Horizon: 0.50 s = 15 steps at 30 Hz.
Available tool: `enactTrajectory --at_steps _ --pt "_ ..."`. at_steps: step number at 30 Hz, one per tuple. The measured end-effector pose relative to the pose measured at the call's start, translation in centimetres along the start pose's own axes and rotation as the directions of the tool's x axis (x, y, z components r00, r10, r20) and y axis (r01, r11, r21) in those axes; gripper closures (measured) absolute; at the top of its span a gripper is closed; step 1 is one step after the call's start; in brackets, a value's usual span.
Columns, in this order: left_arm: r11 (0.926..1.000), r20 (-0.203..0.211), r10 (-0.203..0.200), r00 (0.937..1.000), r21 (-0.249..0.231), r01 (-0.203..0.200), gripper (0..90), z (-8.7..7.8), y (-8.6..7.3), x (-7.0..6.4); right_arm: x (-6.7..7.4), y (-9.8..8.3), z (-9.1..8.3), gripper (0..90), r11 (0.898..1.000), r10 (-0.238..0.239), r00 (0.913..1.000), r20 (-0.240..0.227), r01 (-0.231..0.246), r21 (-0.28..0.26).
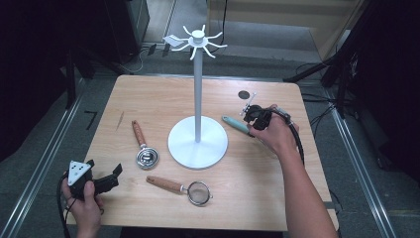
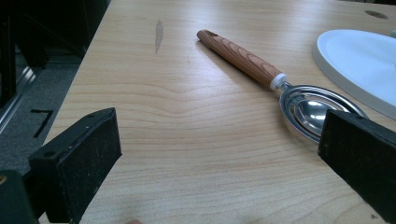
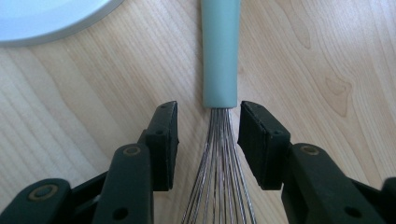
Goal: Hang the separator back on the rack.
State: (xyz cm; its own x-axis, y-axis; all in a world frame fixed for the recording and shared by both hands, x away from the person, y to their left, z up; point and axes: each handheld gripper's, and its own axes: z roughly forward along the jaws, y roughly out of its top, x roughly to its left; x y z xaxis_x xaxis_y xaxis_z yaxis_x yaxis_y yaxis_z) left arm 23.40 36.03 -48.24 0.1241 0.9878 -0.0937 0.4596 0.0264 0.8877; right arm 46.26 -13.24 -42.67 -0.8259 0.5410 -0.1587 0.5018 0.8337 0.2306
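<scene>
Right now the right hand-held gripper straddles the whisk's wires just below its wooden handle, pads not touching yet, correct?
One thing is off: the whisk has a pale teal handle, not a wooden one. The right gripper view shows it. The rest holds: the right hand-held gripper straddles the wires just below that handle, with a gap on each side of the pads.

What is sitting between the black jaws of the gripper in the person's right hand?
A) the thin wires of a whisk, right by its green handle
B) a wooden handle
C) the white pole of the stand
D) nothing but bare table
A: in the right gripper view the right gripper has its jaws on either side of the whisk, around its wires just below the pale green handle, with gaps on both sides.
</scene>
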Motion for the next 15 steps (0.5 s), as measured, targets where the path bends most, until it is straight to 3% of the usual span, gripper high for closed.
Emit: enactTrajectory --at_steps 15 --pt "1.0 0.001 -0.005 1.0 -0.006 0.005 0.0 0.0 0.0 0.1 -0.5 2.3 2.2 59.3 0.998 -0.014 0.9999 -0.002 0.014 0.06"
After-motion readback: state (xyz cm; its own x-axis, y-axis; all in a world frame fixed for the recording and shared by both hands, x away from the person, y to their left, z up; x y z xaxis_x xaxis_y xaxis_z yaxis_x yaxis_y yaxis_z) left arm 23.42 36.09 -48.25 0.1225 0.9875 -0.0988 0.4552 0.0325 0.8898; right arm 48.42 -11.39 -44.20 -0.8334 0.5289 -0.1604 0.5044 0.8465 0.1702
